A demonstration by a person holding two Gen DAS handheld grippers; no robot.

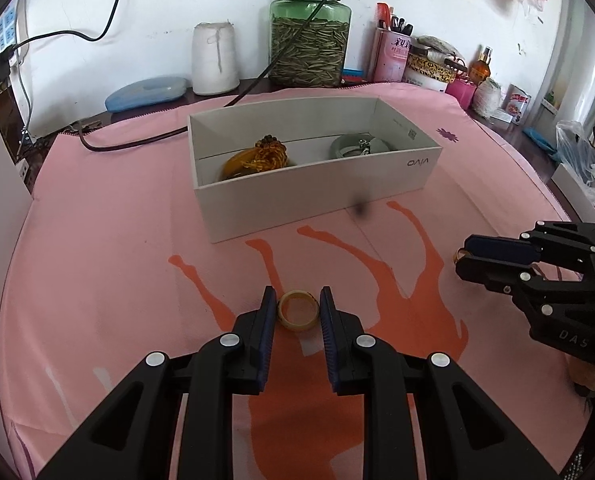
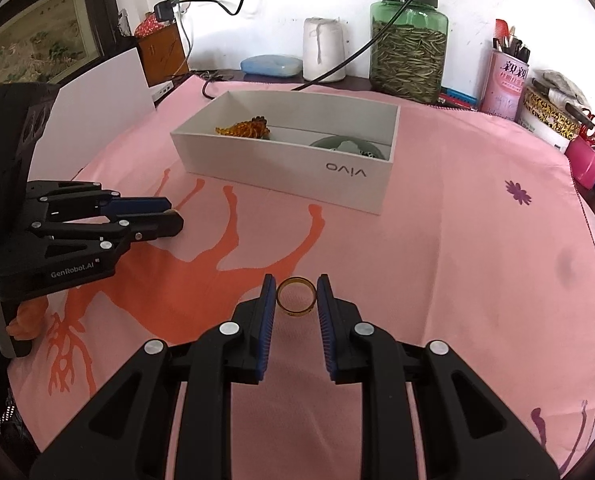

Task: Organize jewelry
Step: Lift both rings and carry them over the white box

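Observation:
A white vivo box [image 1: 297, 196] [image 2: 281, 172] stands on the pink cloth and holds an amber beaded piece [image 1: 257, 156] [image 2: 243, 126] and a pale green bangle [image 1: 355, 146] [image 2: 337, 144]. My left gripper [image 1: 298, 304] has its pads against both sides of a pale yellow bangle [image 1: 298, 311] on the cloth; it also shows in the right wrist view [image 2: 173, 216]. My right gripper [image 2: 296, 292] grips a thin amber bangle [image 2: 296, 296]; it also shows in the left wrist view [image 1: 463, 256].
At the back stand a green glass jar [image 1: 309, 36] [image 2: 408, 42], a white roll [image 1: 214, 58], a blue case [image 1: 147, 92] and a pink cup [image 1: 391, 54]. A black cable [image 1: 137, 142] runs over the cloth behind the box. A white board [image 2: 97, 112] stands at left.

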